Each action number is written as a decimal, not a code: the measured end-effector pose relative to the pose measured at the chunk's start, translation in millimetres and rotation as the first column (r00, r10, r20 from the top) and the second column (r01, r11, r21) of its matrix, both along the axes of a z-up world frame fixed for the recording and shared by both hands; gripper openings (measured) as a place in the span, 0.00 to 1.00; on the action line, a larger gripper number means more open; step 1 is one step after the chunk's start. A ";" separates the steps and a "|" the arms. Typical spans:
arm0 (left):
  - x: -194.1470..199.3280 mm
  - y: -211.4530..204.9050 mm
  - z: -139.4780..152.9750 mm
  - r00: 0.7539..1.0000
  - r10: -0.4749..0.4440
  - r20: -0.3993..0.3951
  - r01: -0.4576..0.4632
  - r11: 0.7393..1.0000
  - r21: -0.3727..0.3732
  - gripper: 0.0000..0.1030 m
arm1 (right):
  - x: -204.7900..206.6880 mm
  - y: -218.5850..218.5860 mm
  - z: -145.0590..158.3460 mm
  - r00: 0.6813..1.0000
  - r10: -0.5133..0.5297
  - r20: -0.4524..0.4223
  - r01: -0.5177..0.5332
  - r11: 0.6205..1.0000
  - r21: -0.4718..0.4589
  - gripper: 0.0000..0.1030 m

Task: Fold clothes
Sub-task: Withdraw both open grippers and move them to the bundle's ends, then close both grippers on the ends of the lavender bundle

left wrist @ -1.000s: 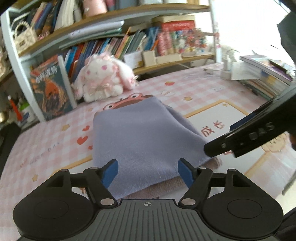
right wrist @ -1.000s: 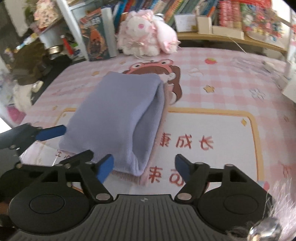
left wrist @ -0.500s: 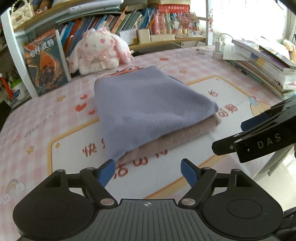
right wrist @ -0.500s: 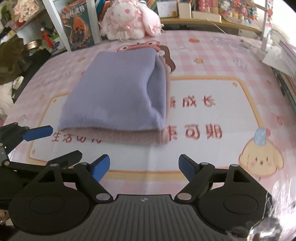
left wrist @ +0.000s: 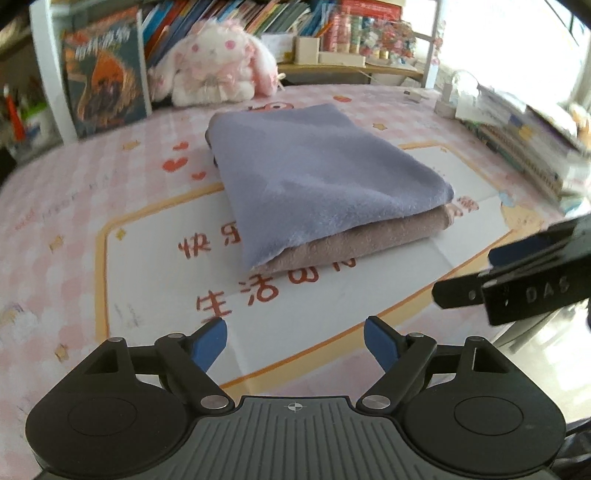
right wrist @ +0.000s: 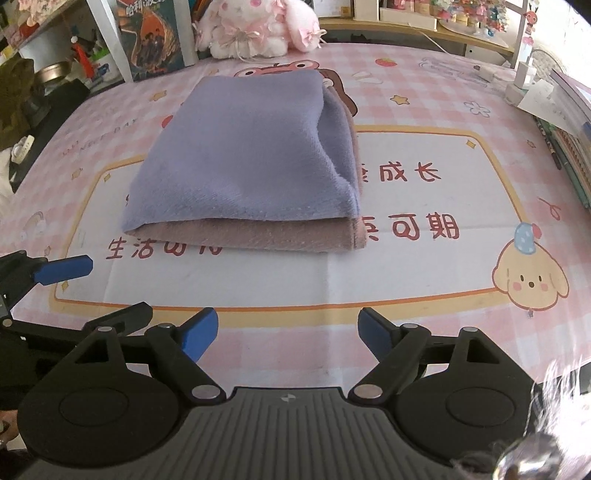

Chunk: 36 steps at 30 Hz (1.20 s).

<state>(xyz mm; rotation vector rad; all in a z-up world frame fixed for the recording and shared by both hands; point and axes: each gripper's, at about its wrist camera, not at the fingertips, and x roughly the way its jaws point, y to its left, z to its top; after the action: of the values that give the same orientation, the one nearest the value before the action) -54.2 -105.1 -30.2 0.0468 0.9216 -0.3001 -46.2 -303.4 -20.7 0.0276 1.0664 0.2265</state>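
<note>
Left wrist view looks down across a desk point(left wrist: 74, 206) covered by a pink checked mat with a white panel, red characters and an orange border, and on that panel lies the folded clothes stack point(left wrist: 317, 184): a lilac garment on top of a dusty-pink one, both folded flat with the pink edge showing beneath the lilac along the near side. The left gripper point(left wrist: 295, 341) hangs above the mat on the near side of the stack, its blue-tipped fingers point(left wrist: 210, 339) spread wide with nothing between them; they have just been opening and touch no cloth. To the right of the stack in this view, the right gripper's black arm and blue tip reach in, clear of the fabric. From the right wrist view the same stack point(right wrist: 251, 166) sits beyond the right gripper point(right wrist: 288, 330), whose fingers point(right wrist: 373, 332) likewise stand wide apart and empty above the mat's orange border, having just been opening too. Left of the stack there, one blue finger of the left gripper shows above the mat. Behind the stack a white and pink plush rabbit point(right wrist: 255, 27) leans by an upright book point(right wrist: 151, 40), and a puppy drawing point(right wrist: 530, 280) is printed on the mat to the stack's right
</note>
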 end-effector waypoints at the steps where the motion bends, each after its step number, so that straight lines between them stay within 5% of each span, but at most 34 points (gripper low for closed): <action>1: 2.0 3.6 -0.2 1.000 0.010 -0.012 -0.010 1.000 -0.026 0.82 | 0.6 0.7 0.1 1.000 -0.001 -0.001 0.001 1.000 -0.002 0.80; 7: 18.7 25.2 1.8 0.994 0.094 -0.055 -0.100 0.987 -0.125 0.81 | 8.3 -3.0 3.5 0.999 -0.035 0.010 0.035 0.999 0.031 0.80; 12: 39.9 52.1 8.6 0.979 0.183 -0.085 -0.200 0.943 -0.267 0.81 | 20.9 -19.1 13.5 0.990 -0.128 0.057 0.121 0.986 0.112 0.80; 18: 67.5 60.6 13.0 0.964 0.255 -0.073 -0.265 0.921 -0.287 0.81 | 53.7 -45.0 14.4 0.972 -0.233 0.010 0.224 0.946 0.232 0.81; 29: 111.3 53.1 -6.5 0.938 0.291 -0.190 -0.342 0.868 -0.359 0.79 | 105.0 -55.3 -6.2 0.979 -0.169 -0.112 0.198 0.921 0.336 0.80; 36: 127.1 39.9 -19.0 0.928 0.250 -0.275 -0.350 0.836 -0.422 0.71 | 122.3 -60.1 -21.0 0.976 -0.124 -0.180 0.189 0.890 0.414 0.68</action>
<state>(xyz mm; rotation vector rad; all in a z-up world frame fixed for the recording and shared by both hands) 72.9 -65.2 -49.1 -0.5840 1.0288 -0.2253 76.1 -363.5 -41.7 0.5358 1.1392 0.3130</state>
